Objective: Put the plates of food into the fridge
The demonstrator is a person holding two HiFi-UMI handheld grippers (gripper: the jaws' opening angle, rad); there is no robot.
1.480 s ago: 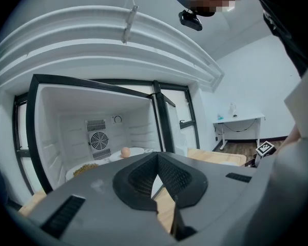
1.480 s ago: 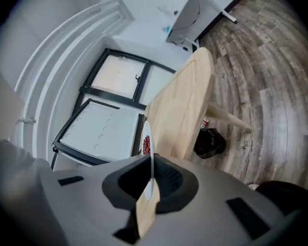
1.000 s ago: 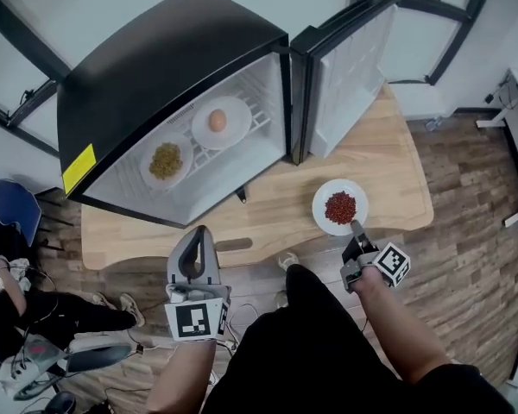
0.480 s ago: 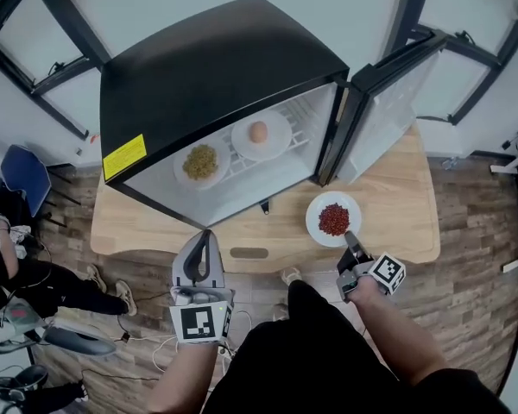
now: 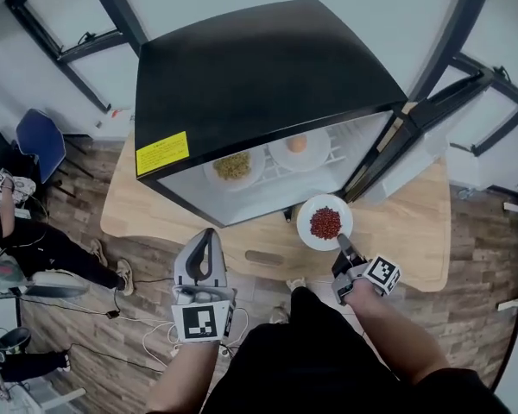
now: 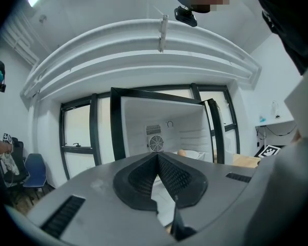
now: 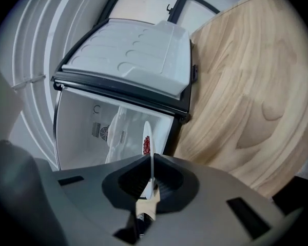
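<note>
The black fridge stands open on the wooden table. On its wire shelf sit a plate of yellow-green food and a plate with an egg. A white plate of red food hangs just in front of the opening, at the lower right. My right gripper is shut on its near rim; in the right gripper view the plate stands edge-on between the jaws. My left gripper is shut and empty, short of the table's front edge, pointing level at the fridge.
The fridge door swings out to the right, close beside the held plate. A blue chair and a seated person are on the floor to the left. Cables lie on the wood floor.
My right gripper has carried the plate of red food leftward and closer to the fridge opening. The left gripper has edged toward the table. Both plates inside stayed put.
</note>
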